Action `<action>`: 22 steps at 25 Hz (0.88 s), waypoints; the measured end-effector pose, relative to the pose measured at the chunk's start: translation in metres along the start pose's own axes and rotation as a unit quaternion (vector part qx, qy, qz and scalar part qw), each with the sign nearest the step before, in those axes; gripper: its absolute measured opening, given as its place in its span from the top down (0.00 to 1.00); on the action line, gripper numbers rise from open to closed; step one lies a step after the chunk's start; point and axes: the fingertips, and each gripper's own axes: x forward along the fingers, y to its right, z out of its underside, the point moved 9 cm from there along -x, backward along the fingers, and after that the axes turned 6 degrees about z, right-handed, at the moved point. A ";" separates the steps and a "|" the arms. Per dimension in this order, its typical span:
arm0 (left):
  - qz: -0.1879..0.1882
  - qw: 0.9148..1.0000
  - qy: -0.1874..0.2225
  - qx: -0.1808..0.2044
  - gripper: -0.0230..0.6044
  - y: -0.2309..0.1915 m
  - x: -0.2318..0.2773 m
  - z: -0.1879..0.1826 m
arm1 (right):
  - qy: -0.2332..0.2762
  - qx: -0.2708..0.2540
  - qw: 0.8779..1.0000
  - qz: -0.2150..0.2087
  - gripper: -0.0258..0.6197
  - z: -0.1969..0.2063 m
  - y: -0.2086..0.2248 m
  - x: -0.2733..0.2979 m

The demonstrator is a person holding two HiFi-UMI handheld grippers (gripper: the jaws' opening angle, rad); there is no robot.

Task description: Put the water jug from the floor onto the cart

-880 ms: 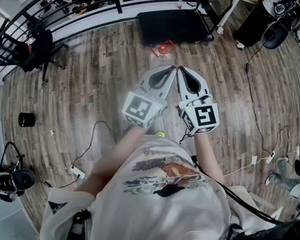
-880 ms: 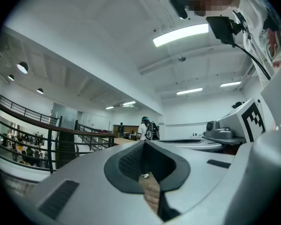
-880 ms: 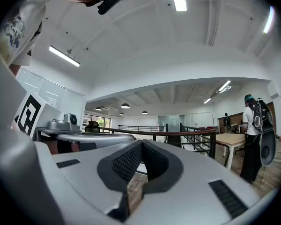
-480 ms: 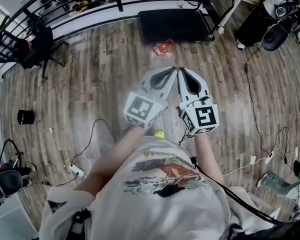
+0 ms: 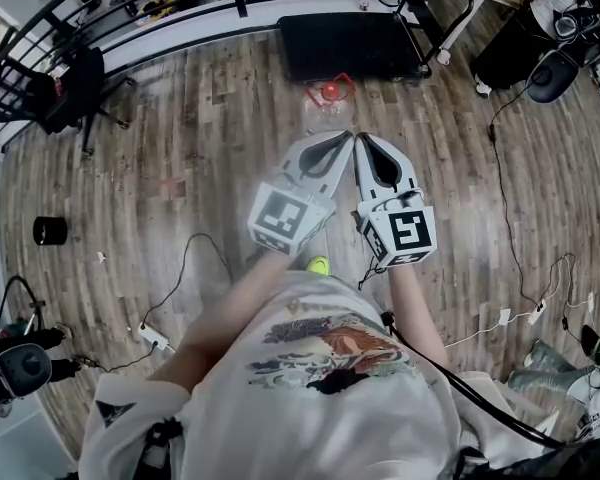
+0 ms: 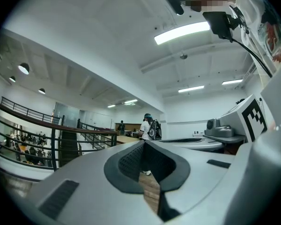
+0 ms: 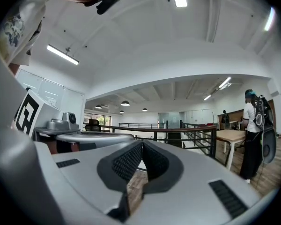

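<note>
The water jug [image 5: 327,108], clear with a red cap, stands on the wooden floor just in front of the black flat cart [image 5: 350,46]. I hold both grippers level and side by side above the floor, their tips short of the jug. The left gripper [image 5: 346,138] is shut with nothing in it, and its jaws meet at the tips in the left gripper view [image 6: 142,144]. The right gripper [image 5: 360,140] is shut and empty too, with its pads together in the right gripper view [image 7: 143,145]. Neither gripper view shows the jug.
A black office chair [image 5: 60,93] and a black railing [image 5: 130,13] lie at the back left. Cables [image 5: 185,268] and a power strip [image 5: 155,343] cross the floor near my feet. A table leg [image 5: 450,28] stands right of the cart. A person [image 7: 254,135] stands by a table.
Both grippers keep the same pose, shut and together. The floor scene has shifted only slightly in the head view.
</note>
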 end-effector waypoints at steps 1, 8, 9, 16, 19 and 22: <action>0.000 1.000 0.000 0.000 0.96 -0.003 -0.001 0.000 | 0.000 0.003 1.000 0.001 0.93 0.001 -0.001 0.002; 0.007 1.000 -0.001 -0.002 0.96 -0.036 -0.005 0.004 | -0.006 0.006 1.000 0.010 0.93 0.004 -0.014 0.032; 0.009 1.000 -0.002 -0.002 0.96 -0.039 -0.005 0.004 | -0.006 0.007 1.000 0.012 0.93 0.005 -0.016 0.035; 0.027 1.000 -0.008 0.003 0.96 -0.077 -0.008 0.006 | -0.014 0.019 0.999 0.034 0.93 0.007 -0.029 0.067; 0.036 0.999 -0.011 0.003 0.96 -0.092 -0.005 0.006 | -0.017 0.025 0.999 0.044 0.93 0.007 -0.030 0.081; 0.050 0.999 -0.012 0.001 0.96 -0.109 -0.004 0.002 | -0.017 0.038 0.998 0.055 0.93 0.007 -0.035 0.095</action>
